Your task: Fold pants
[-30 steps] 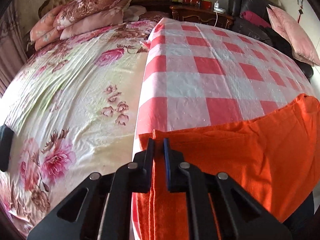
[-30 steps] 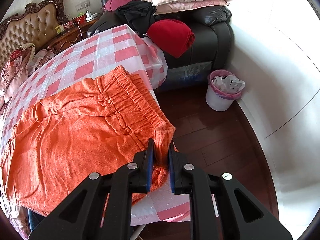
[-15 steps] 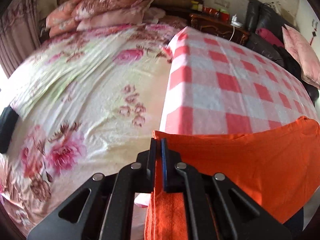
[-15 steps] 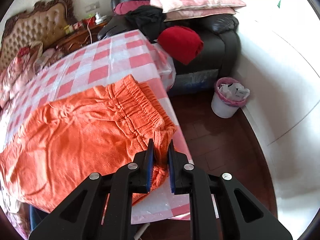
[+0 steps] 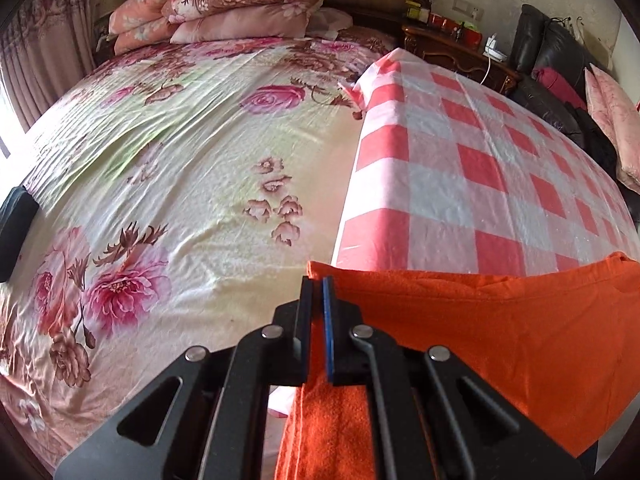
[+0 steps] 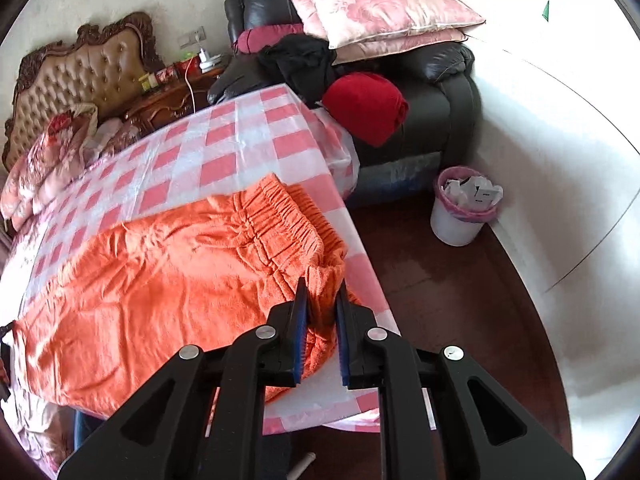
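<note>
Orange pants [image 6: 168, 280] lie spread on a table with a pink-and-white checked cloth [image 6: 224, 148], the elastic waistband toward the right table edge. My right gripper [image 6: 322, 300] is shut on the near corner of the waistband. My left gripper [image 5: 317, 292] is shut on the leg-end corner of the pants [image 5: 480, 320] at the table's left edge and holds it lifted, with cloth hanging below the jaws. The checked cloth [image 5: 460, 168] stretches away beyond it.
A bed with a floral sheet [image 5: 180, 152] and stacked pillows [image 5: 240, 0] lies left of the table. A black armchair [image 6: 440, 92] with pillows and a red garment [image 6: 368, 104] stands behind the table. A white bin [image 6: 464, 212] stands on the dark wood floor. A nightstand [image 5: 452, 44] is at the back.
Both grippers have risen and pulled back slightly with the pants corners held. The right gripper's jaws stand a little wider around the bunched waistband.
</note>
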{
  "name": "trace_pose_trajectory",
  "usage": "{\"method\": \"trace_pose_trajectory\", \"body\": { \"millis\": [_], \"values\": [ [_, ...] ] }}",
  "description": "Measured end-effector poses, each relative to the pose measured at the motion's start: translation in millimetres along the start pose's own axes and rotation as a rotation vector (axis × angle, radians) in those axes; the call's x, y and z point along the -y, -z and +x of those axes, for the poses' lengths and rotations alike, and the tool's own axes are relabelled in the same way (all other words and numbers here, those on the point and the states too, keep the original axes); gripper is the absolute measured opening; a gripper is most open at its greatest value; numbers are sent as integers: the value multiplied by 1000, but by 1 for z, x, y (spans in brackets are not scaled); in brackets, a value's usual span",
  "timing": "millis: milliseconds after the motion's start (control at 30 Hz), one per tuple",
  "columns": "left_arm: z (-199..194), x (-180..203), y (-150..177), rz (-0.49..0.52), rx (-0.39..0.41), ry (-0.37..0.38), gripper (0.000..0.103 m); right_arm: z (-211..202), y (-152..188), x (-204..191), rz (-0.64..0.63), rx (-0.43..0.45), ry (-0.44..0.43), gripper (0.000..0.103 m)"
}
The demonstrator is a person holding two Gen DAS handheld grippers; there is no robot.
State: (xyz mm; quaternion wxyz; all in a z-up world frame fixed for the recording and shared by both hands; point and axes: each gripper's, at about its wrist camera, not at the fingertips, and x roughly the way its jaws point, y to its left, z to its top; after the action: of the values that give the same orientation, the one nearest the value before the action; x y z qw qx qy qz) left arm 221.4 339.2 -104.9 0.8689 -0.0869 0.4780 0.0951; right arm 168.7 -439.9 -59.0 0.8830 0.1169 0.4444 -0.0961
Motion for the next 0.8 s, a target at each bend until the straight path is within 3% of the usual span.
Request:
{"method": "trace_pose_trajectory", "body": {
  "millis": [167, 333, 433, 533, 600, 633, 700, 800],
  "values": [
    [5, 2, 1, -4, -9, -10, 5, 30, 8, 12, -4, -68, 4, 13],
    [3, 2, 6, -15, -6, -18, 5, 24, 1, 4, -68, -11, 17, 13],
    [0, -1, 9, -42, 6, -14, 5, 17, -6, -14, -168, 54, 50, 13],
    [3, -1, 12, -43, -14, -15, 13, 39, -5, -12, -158, -35, 90, 15],
    [1, -5, 14, -63, -17, -23, 28, 40, -3, -3, -128, -40, 84, 26],
    [-5, -9, 17, -80, 0, -7, 31, 34, -3, 2, -119, -20, 86, 41],
    [-16, -15, 20, -98, 32, -19, 38, 21, -5, 13, -101, 21, 117, 61],
    [-45, -11, 27, -94, 144, -107, 49, 0, -12, 36, -45, 71, 213, 63]
  ]
}}
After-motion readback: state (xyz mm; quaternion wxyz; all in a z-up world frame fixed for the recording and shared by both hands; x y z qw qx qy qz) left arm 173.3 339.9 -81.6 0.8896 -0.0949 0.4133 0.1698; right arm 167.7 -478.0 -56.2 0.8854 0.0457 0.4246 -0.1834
